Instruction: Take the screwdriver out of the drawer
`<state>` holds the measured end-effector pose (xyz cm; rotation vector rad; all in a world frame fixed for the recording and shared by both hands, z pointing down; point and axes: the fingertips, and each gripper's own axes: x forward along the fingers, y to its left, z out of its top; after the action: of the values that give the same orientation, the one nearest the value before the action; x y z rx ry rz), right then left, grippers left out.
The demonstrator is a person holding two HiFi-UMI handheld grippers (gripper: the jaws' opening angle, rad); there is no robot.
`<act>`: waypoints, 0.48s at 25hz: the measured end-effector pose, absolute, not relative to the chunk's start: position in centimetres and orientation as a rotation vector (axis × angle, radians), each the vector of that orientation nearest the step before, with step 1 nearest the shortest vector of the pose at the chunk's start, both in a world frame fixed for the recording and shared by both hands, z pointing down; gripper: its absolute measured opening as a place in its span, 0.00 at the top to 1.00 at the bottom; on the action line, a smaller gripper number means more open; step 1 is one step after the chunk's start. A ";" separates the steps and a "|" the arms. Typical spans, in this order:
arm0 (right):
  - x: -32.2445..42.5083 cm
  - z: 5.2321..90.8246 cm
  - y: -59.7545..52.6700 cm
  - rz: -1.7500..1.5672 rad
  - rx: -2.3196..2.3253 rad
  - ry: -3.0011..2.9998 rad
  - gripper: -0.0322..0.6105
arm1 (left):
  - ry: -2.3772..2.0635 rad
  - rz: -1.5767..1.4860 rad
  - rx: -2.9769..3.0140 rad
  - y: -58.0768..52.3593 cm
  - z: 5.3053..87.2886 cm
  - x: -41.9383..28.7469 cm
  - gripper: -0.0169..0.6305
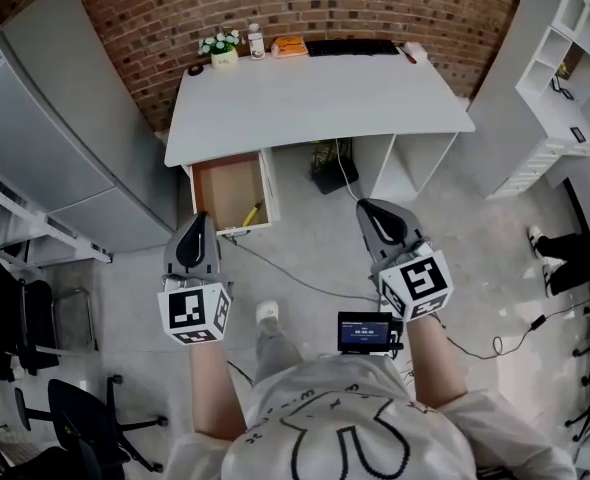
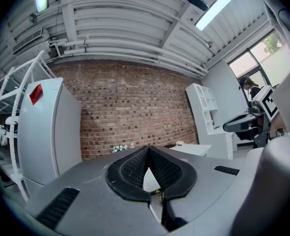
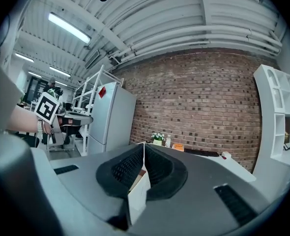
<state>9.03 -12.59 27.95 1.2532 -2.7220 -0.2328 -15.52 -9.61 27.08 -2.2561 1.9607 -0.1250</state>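
Observation:
The white desk (image 1: 315, 103) has its left drawer (image 1: 227, 190) pulled open. In the drawer lies a yellow-handled screwdriver (image 1: 252, 213), near its front right corner. My left gripper (image 1: 200, 220) hovers level just in front of the drawer's front edge, its jaws shut and empty. My right gripper (image 1: 373, 208) is held out over the floor before the desk's open middle, to the right of the drawer, and also looks shut with nothing in it. In the left gripper view the left gripper (image 2: 148, 147) has its pads meeting at the tip. The right gripper (image 3: 144, 144) shows the same in its own view.
A grey fridge (image 1: 65, 128) stands left of the desk, and white shelving (image 1: 565, 78) to the right. On the desk's far edge are a flower pot (image 1: 222, 50), a bottle (image 1: 256, 40), an orange item (image 1: 290, 45) and a keyboard (image 1: 353, 46). Cables cross the floor. An office chair (image 1: 95, 418) is at the lower left.

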 end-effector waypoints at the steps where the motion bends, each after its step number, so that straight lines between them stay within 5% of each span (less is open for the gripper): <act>1: 8.5 28.0 -13.4 -0.231 1.263 -2.715 0.92 | 1.953 -0.124 -2.265 -10.6 27.2 -16.0 0.95; 12: 1.5 28.7 -23.4 -0.186 1.389 -2.626 0.92 | 1.863 -0.136 -2.367 -23.2 27.8 -23.7 0.95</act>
<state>1.54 -23.40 28.68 1.3885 -2.6258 -0.1861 -23.74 -23.24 27.80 -2.3673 1.8632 -0.1359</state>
